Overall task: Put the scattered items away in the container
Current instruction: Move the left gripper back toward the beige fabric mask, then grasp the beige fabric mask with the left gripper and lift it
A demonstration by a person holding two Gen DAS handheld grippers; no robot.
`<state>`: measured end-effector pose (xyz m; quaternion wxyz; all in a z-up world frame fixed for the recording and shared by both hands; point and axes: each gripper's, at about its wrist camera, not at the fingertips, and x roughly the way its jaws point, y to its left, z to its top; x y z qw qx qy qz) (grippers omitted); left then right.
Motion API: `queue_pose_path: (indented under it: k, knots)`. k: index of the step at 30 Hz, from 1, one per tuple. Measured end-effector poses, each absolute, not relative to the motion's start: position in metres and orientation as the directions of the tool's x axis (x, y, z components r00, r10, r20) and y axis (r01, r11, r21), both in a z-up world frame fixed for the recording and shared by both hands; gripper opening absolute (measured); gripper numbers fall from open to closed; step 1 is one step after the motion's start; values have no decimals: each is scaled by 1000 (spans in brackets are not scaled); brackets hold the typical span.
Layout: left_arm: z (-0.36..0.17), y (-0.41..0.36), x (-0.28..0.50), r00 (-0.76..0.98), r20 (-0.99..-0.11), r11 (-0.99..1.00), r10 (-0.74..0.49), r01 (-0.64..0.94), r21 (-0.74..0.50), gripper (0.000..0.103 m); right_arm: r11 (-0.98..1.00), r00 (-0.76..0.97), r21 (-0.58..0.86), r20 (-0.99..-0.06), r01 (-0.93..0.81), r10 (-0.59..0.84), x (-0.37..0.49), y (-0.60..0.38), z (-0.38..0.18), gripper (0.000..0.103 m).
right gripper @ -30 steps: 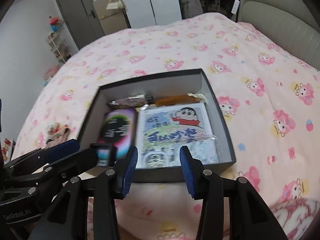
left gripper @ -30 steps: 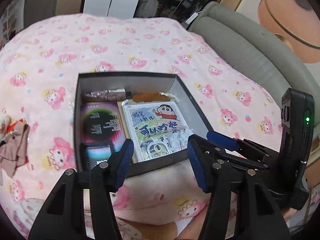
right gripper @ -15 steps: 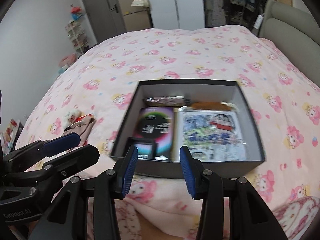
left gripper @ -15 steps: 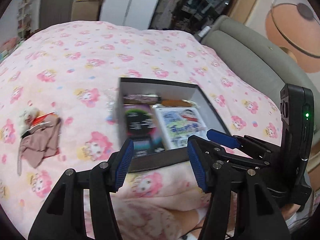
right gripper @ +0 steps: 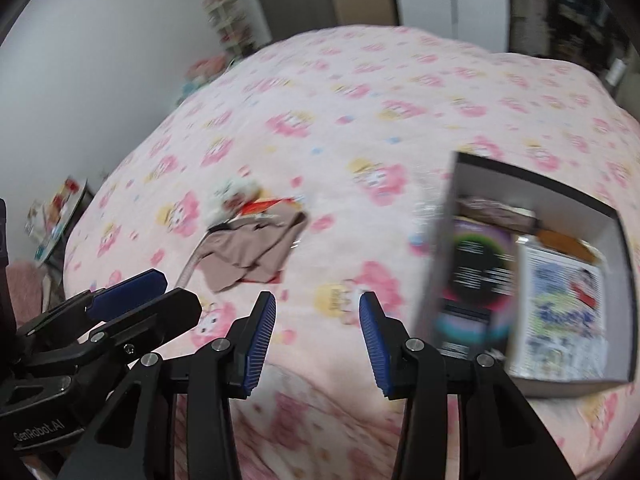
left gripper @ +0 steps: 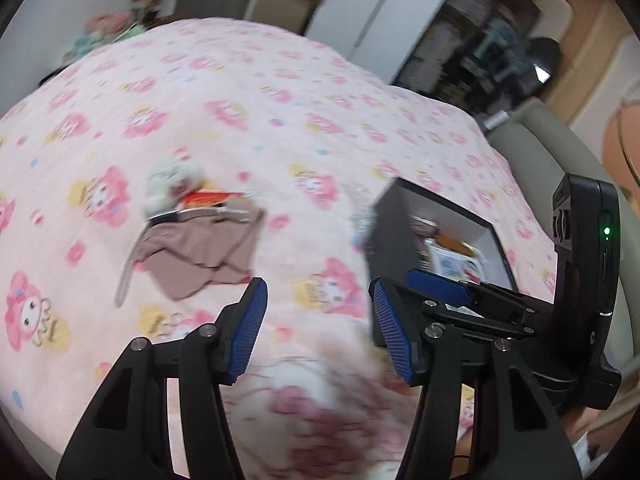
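Where readable, left gripper (right gripper: 120, 300) housing says "GenRobot.AI" (box (right gripper: 580, 208) print blurred)

One dark box (right gripper: 536, 184) sits on one pink bedspread (right gripper: 360, 100), at about three o'clock in the right wrist view. Inside it lie roughly four things: two flat printed cards (right gripper: 480, 264), one orange piece (right gripper: 568, 242) and one dark wrapper (right gripper: 496, 208). At ten o'clock lies one brown cloth (right gripper: 252, 252), with one white fluffy toy (right gripper: 234, 196) and one red packet (right gripper: 266, 205) touching it. Two grippers (right gripper: 318, 340) show.
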<state>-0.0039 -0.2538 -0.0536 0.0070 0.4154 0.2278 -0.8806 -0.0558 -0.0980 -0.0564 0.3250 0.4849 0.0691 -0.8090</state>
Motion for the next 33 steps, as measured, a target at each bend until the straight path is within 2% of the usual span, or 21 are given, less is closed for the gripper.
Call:
queue_pose_path:
  k: [11,18,26,30,32,33]
  knots:
    - [-111,-321,-33,-604,-783,-855,150,318,-410,59,-738,-172,188,-908,648,-382,-87,-182,-108,39]
    - [-152,-348,-66,-555,-823,-847,119,376,-376,71,-762,-95,223,-932,608,-349,-122,-205,-146,44]
    - [-202,-368,-94,-468,-876,-842,117,421,-337,71,-766,-37,180,-966,617,-257,-147,-229,-195,48]
    - [-215,-378,-98,-470,-871,-812,143,447,-375,72,-771,-2,210,-964,601,-264,-157,-233,-207,51]
    - [-221,-381,-95,-480,-863,-792,160,459,-402,71,-767,0,216,-963,605,-271,-158,-235,-207,51]
    - [-221,-380,-93,-484,-860,-791,161,458,-405,66,-766,-3,214,-962,607,-272,-157,-235,-207,51]
